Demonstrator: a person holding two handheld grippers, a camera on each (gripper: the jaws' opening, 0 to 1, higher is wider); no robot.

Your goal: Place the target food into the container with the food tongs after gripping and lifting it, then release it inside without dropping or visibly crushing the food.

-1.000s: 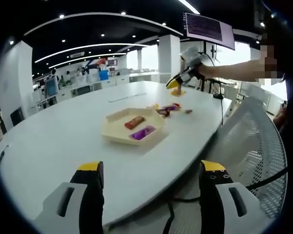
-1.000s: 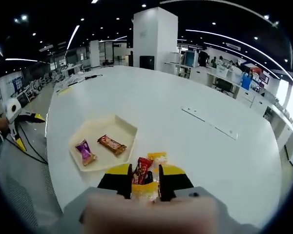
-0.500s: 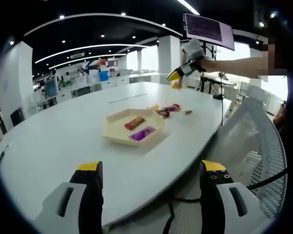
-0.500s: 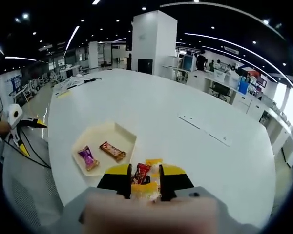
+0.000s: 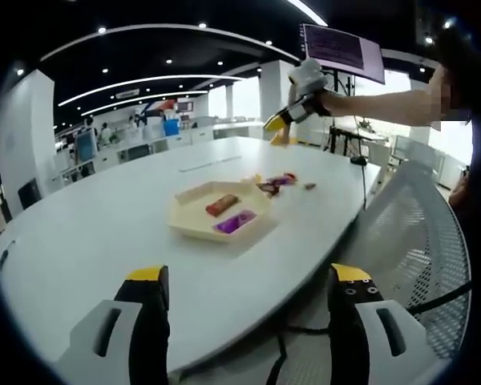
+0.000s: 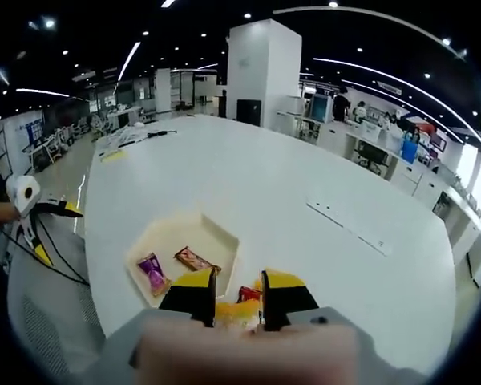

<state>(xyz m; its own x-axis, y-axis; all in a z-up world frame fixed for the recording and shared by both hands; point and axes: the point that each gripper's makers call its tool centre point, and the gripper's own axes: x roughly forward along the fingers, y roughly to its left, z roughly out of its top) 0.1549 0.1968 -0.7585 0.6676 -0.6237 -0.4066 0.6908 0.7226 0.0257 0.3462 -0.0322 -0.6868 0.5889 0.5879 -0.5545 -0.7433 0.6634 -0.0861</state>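
Orange-wrapped snack (image 6: 234, 314) sits clamped between the jaws of the right tool (image 6: 237, 298), held up in the air above the white worktop (image 6: 305, 216) near the cream tray (image 6: 173, 245). That tray holds a purple packet (image 6: 152, 273) and a brown bar (image 6: 194, 260), with a red packet (image 6: 247, 293) lying just beside it. The left tool (image 5: 244, 313) hangs off the worktop edge with jaws wide apart, gripping nothing.

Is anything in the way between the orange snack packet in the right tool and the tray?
Nothing visible. The right tool holds the orange snack packet above the white table, with open air down to the cream hexagonal tray.
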